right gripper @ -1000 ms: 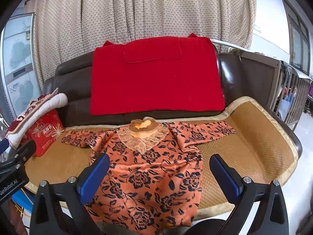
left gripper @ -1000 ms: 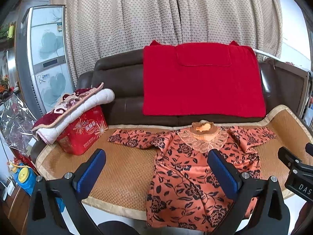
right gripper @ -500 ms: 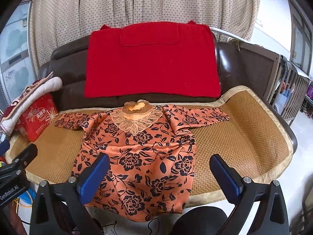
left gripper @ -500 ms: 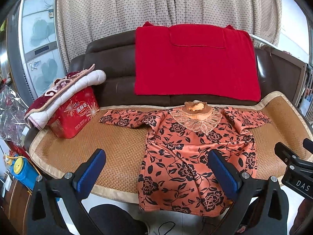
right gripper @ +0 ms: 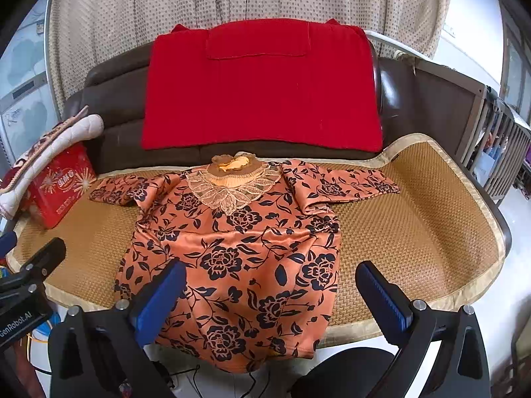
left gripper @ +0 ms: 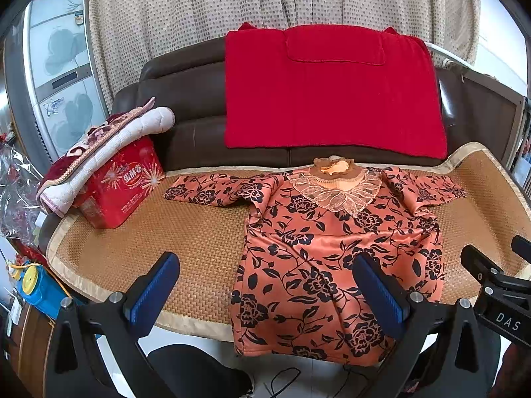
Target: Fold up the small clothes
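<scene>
While my left gripper [left gripper: 265, 292] and right gripper [right gripper: 275, 295] hang with blue pads spread wide and nothing between them, I read "DAS" and "GenRobot.AI" on their bodies. Beyond lies the orange black-flowered lace-collared blouse [right gripper: 239, 248], flat on the woven straw mat [left gripper: 186, 238], hem overhanging its front edge. Farther left, a red tin box [left gripper: 122, 185] carries Chinese writing.

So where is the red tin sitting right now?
The red tin sits at the far left end of the woven mat in both views, under a folded quilted blanket, just left of the floral top's outstretched sleeve and not touching it.
</scene>
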Tool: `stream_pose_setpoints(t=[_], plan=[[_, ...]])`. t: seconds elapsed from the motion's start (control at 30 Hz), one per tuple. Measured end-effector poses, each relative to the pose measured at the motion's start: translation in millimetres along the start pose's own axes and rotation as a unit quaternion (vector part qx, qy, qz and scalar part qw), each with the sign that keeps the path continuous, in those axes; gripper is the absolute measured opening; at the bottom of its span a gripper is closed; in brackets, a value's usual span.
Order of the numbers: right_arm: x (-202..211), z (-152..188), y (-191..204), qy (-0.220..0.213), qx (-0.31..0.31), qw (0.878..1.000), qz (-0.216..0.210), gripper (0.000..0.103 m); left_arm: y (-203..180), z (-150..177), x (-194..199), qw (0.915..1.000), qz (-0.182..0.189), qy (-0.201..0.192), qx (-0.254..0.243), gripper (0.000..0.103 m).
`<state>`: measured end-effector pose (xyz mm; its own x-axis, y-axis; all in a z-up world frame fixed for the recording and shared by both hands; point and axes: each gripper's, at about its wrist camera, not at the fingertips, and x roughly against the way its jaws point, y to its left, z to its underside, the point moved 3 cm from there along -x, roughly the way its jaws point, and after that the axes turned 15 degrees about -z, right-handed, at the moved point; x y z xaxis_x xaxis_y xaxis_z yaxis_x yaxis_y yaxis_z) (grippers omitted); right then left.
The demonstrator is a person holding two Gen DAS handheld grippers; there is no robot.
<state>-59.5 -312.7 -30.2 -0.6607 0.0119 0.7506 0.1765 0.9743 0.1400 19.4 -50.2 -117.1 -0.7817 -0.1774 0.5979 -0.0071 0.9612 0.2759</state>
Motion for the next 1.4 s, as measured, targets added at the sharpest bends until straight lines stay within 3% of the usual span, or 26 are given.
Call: stream_pose_setpoints(t=[0.2, 0.4, 0.6, 0.7, 0.77, 0.83, 0.87, 0.93, 0.97, 1.03, 1.27, 1.4], plan=[[-15.7, -1.7, -7.3, 0.011, -0.007, 1.000, 0.000, 0.103, -7.9, -5.3, -10.2, 1.0000, -0.003, 0.003, -0.006, 0.103], [-32.1, -13.1, -22.3, 0.010, -0.011, 1.000, 0.004, 0.103, -21.4, -31.2, -29.1, 0.9999, 0.006, -0.012, 0.000, 0.103], [-64.6, -41.9, -91.9, -0.032, -0.082, 0.996, -0.023, 0.103, -51.2, -63.1, -89.5, 0.9994, 0.025, -0.007, 0.022, 0.103], [-92.4, -52.5, -161.8, -0.079, -0.158, 0.984, -0.036, 0.103, -70.1, -72.0, -130.2, 0.9996, 0.004, -0.014, 0.024, 0.103], [-116.6, -51.9, -221.9, -0.100, -0.236, 0.966, -0.041, 0.102, -86.6, -76.6, -160.3, 0.9998, -0.012, -0.008, 0.013, 0.103], [-140.2, -47.3, -272.8, -0.111, -0.322, 0.938, -0.064, 0.088, -97.8, -77.9, -183.5, 0.9999, -0.013, 0.001, 0.009, 0.103], [-156.1, -43.0, -301.4, -0.121, -0.377, 0.914, -0.086, 0.086, -103.3, -78.4, -196.4, 0.9998, -0.014, 0.006, 0.009, 0.103], [-181.6, -37.9, -342.2, -0.142, -0.446, 0.878, -0.101, 0.079, -110.8, -77.4, -215.2, 0.9997, -0.018, 0.010, 0.010, 0.103], [-193.3, -37.7, -355.7, -0.142, -0.461, 0.871, -0.093, 0.076, -112.7, -76.3, -220.5, 0.9997, -0.020, 0.009, 0.010, 0.103], [-212.4, -41.3, -375.3, -0.149, -0.474, 0.864, -0.084, 0.064, -117.1, -71.8, -230.3, 0.9998, -0.022, 0.000, 0.001, 0.103], [-254.8, -57.2, -430.4, -0.162, -0.497, 0.852, -0.015, 0.060, -121.9, -61.4, -256.7, 0.9996, -0.019, 0.004, -0.022, 0.103], [-277.3, -66.7, -453.6, -0.146, -0.487, 0.860, 0.040, 0.059, -122.2, -62.4, -263.4, 0.9996, -0.020, 0.006, -0.017, 0.103]])
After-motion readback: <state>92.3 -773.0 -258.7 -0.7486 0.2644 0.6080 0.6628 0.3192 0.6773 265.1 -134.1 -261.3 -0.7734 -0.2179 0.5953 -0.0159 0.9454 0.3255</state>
